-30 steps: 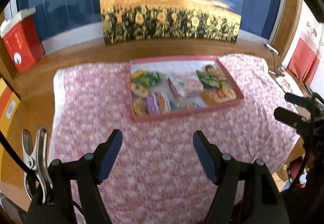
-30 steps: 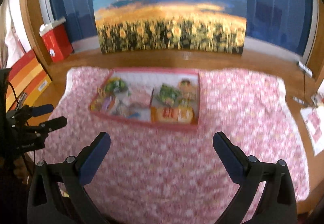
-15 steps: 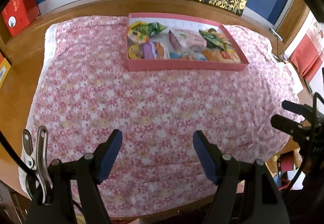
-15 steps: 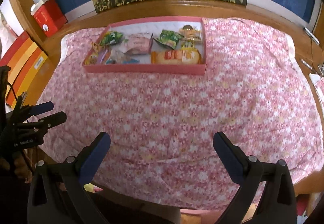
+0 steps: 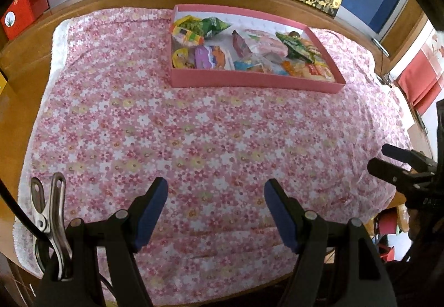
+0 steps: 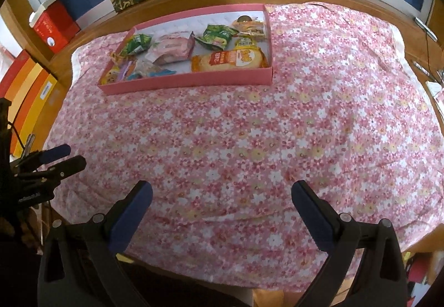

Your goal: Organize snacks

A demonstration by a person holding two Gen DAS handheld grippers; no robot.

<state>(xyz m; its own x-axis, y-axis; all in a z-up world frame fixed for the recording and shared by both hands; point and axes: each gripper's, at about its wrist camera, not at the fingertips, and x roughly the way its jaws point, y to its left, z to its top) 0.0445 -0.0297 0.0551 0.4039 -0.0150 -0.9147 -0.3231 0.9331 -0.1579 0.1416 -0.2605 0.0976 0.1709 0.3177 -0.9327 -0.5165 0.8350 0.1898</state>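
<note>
From the left wrist, your left gripper [image 5: 216,208] hangs spread and empty over the flowered cloth [image 5: 194,135], near its front edge. The pink tray [image 5: 249,81] sits toward the cloth's far edge, snacks heaped loosely inside. Those packets are probably light, crinkly and slippery, so pinch a sealed seam rather than the puffed middle.

From the right wrist, your right gripper [image 6: 222,208] is also spread, holding nothing. The orange packet [image 6: 230,58] lies in the tray's near right corner; its contents look fragile, so take its end edge gently.
</note>
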